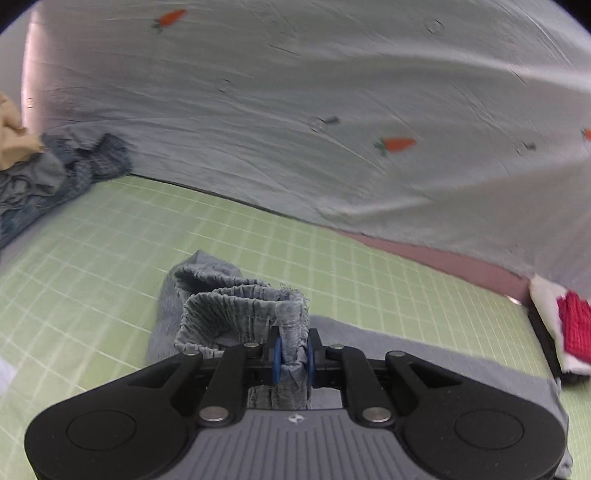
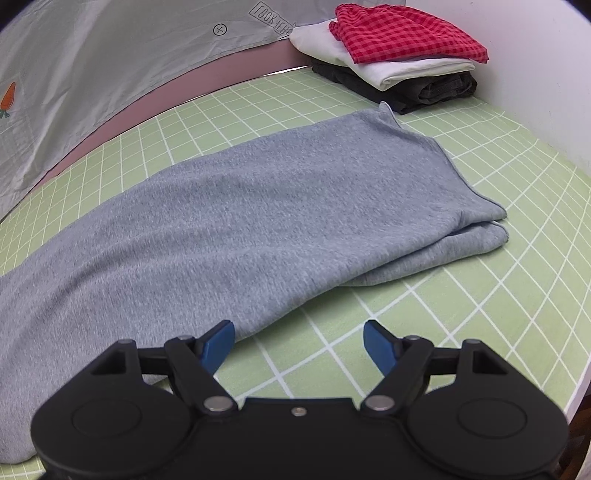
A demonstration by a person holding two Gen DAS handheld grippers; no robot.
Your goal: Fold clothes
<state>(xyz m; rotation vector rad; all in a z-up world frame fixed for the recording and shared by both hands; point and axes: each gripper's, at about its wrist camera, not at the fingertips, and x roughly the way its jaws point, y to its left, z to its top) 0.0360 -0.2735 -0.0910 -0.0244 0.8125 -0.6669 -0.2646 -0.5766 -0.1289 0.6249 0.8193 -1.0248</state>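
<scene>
Left wrist: left gripper (image 1: 294, 355) clamped on one grey garment's waistband (image 1: 243, 310); right gripper (image 2: 298, 341) agape.

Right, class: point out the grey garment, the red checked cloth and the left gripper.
grey garment (image 2: 258, 206): right wrist view, middle of its flat top layer.
red checked cloth (image 2: 402, 33): right wrist view, centre of the cloth.
left gripper (image 1: 294, 356): left wrist view, between the fingertips.

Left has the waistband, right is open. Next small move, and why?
Probably bring the right gripper forward onto the near edge of the grey trousers and close. Its jaws are open over bare green mat, holding nothing, just beside that edge, while the left gripper is already shut on the gathered waistband. A second hold should let the next fold lift evenly.
</scene>
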